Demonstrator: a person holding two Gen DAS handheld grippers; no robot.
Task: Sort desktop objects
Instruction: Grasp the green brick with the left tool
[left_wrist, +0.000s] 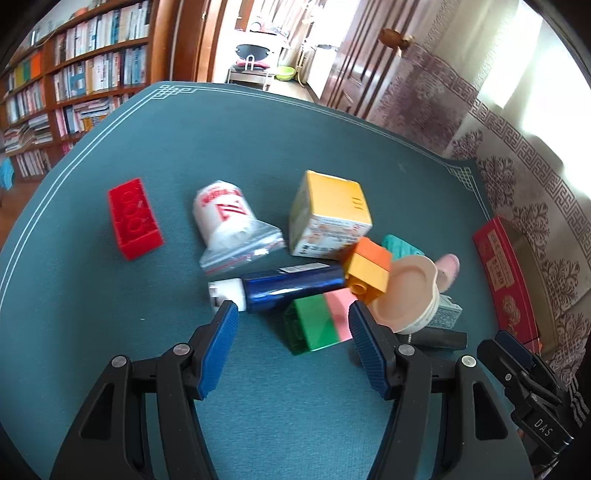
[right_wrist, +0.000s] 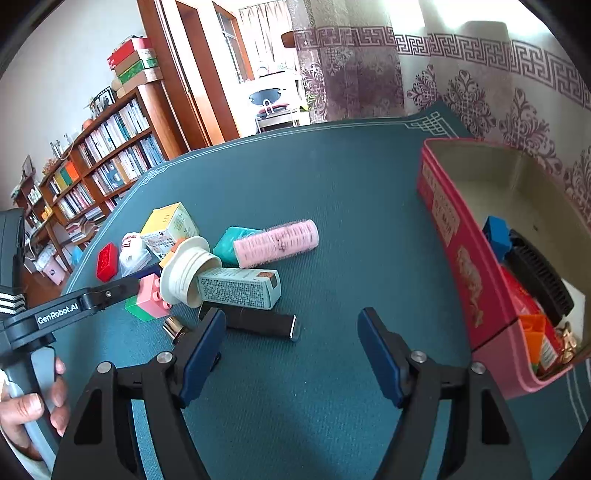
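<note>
My left gripper (left_wrist: 291, 308) is open and hangs low over a green and pink block (left_wrist: 317, 325), which lies between its fingertips with the pads apart from it. Behind the block lie a blue tube (left_wrist: 291, 286), an orange brick (left_wrist: 369, 269) and a cream lid (left_wrist: 406, 291). My right gripper (right_wrist: 291, 314) is open over bare mat, nothing between its fingers. Just ahead of it lie a black bar (right_wrist: 258, 323), a grey-green carton (right_wrist: 240, 288) and a pink hair roller (right_wrist: 277, 240). The red tin (right_wrist: 461, 251) stands to its right.
A red brick (left_wrist: 135, 218), a bagged white roll (left_wrist: 229, 218) and a yellow box (left_wrist: 328, 214) lie further back on the green mat (left_wrist: 147, 332). The tin holds a blue brick (right_wrist: 496, 232) and a black round piece (right_wrist: 539, 280). A hand (right_wrist: 26, 406) grips the left handle.
</note>
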